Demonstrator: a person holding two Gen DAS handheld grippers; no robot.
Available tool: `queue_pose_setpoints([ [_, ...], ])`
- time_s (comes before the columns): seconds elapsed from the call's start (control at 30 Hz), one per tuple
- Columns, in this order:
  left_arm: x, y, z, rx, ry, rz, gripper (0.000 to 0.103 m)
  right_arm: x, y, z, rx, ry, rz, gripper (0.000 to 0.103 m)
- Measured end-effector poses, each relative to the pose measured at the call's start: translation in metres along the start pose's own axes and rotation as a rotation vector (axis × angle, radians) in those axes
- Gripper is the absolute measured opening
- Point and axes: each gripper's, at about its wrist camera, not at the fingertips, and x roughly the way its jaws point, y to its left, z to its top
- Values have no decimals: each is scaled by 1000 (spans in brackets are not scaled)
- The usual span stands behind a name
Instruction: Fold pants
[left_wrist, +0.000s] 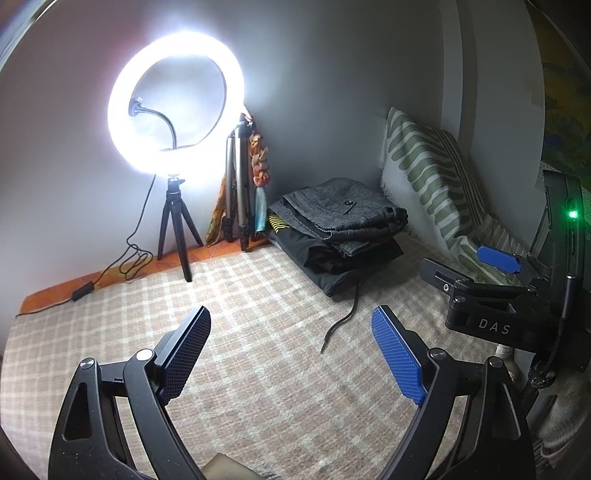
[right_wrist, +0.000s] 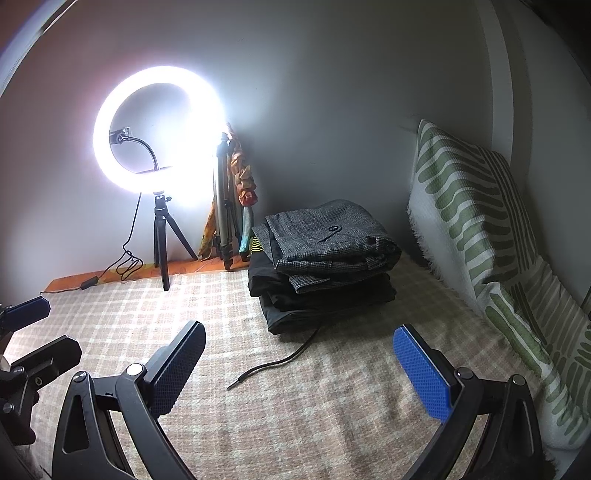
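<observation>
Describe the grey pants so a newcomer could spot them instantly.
Start at the glowing ring light by the back wall and look right, past the folded silver tripod, to the clothes stack on the checked blanket. The grey pants lie folded on top. They are speckled tweed with a dark button, unlike the plain black clothing underneath.

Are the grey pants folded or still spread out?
Folded: the grey pants lie as a compact layered bundle atop a dark folded garment; both grippers are open, away.
</observation>
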Motion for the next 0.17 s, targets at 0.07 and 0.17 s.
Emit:
queue_pose_setpoints([
  [0.07, -1, -1, 0, 4, -5, 5, 89, 1, 1, 0, -2, 1, 2, 103],
  [0.17, -1, -1, -1, 2, -3, 5, 89, 1, 4, -1, -4, 2, 4, 103],
])
